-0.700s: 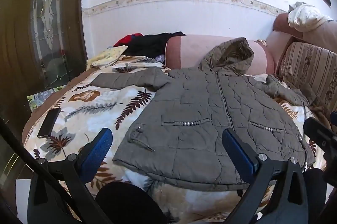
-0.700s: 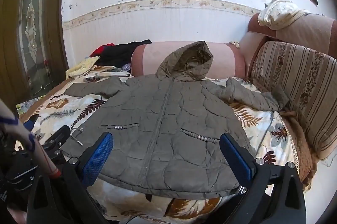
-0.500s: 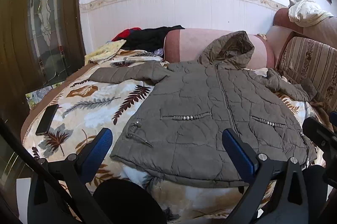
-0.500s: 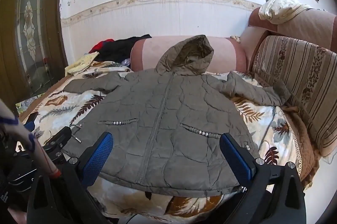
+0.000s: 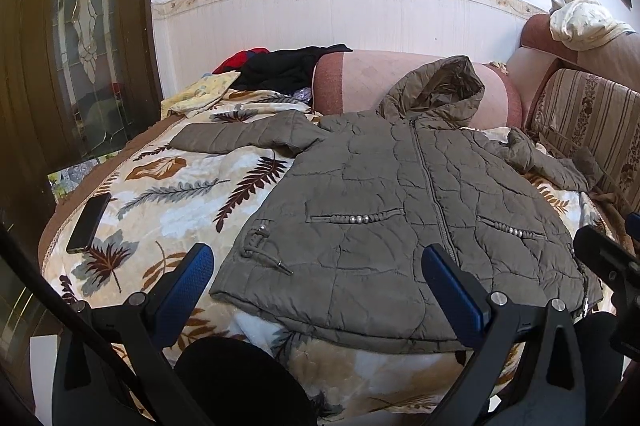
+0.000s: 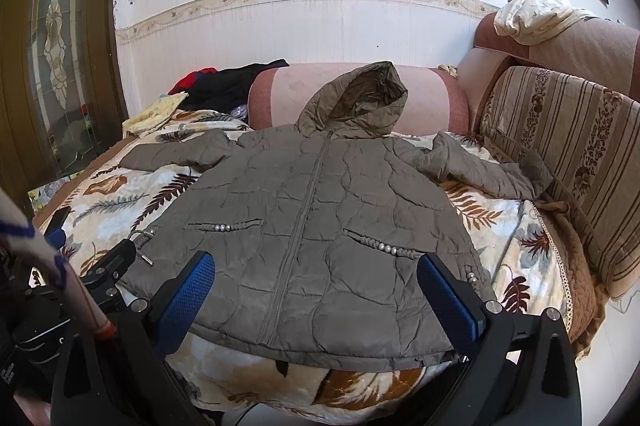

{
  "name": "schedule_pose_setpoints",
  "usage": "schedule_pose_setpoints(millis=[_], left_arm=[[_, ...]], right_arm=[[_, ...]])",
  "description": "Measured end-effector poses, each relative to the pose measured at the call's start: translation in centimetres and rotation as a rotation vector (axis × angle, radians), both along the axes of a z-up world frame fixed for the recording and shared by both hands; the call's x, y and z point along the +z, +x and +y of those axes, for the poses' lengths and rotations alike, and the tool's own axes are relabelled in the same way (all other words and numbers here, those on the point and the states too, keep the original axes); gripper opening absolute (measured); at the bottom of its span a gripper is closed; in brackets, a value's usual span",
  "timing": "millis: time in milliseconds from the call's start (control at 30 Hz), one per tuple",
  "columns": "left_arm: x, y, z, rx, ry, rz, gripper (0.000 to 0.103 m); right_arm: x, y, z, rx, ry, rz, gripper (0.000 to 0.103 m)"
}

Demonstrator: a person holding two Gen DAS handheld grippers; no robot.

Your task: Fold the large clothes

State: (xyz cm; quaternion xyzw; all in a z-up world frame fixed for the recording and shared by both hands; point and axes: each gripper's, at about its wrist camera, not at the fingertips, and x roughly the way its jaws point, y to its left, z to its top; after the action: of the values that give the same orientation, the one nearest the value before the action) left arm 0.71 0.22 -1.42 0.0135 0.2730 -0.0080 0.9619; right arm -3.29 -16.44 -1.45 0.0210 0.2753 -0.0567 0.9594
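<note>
Hovering nearer the jacket [image 5: 400, 209], seemingly, than before.

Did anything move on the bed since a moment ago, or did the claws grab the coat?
Only the cameras tipped a little, so the whole room sits slightly lower in both views. Nothing was grabbed: the left gripper and right gripper stay wide open, short of the jacket. The jacket stays spread flat on the blanket, and the phone has not moved.

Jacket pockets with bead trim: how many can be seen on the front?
2. One pocket sits on the picture-left side of the zip, the other pocket on the picture-right side, both low on the jacket. Any pockets elsewhere on it would be hidden.
</note>
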Motion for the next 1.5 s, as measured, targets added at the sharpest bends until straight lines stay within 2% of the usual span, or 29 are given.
schedule_pose_setpoints(millis=[233, 333, 433, 533, 767, 1233, 1400, 1500], left_arm=[[0.1, -0.1, 0.2, -0.003, -0.022, 0.028, 0.103], [-0.2, -0.1, 0.0, 0.000, 0.007, 0.002, 0.103], [-0.1, -0.1, 0.1, -0.001, -0.013, 0.020, 0.103], [-0.4, -0.1, 0.0, 0.002, 0.013, 0.001, 0.103], [-0.5, -0.1, 0.1, 0.002, 0.009, 0.001, 0.103], [-1.5, 0.9, -0.1, 0.010, 0.069, -0.038, 0.103], [-1.8, 1.4, -0.3, 0.007, 0.078, -0.024, 0.103], [-2.0, 1.9, -0.4, 0.003, 0.059, -0.013, 0.103]], right_arm=[[-0.4, -0.1, 0.0, 0.017, 0.012, -0.031, 0.103], [-0.4, 0.0, 0.0, 0.008, 0.007, -0.013, 0.103], [-0.6, 0.0, -0.1, 0.008, 0.009, -0.013, 0.103], [-0.6, 0.0, -0.1, 0.008, 0.007, -0.016, 0.103], [-0.7, 0.1, -0.1, 0.004, 0.008, -0.005, 0.103], [-1.1, 0.8, -0.4, 0.011, 0.038, 0.021, 0.103], [-1.3, 1.2, -0.5, 0.013, 0.055, 0.043, 0.103], [-1.7, 1.6, -0.5, 0.007, 0.042, 0.041, 0.103]])
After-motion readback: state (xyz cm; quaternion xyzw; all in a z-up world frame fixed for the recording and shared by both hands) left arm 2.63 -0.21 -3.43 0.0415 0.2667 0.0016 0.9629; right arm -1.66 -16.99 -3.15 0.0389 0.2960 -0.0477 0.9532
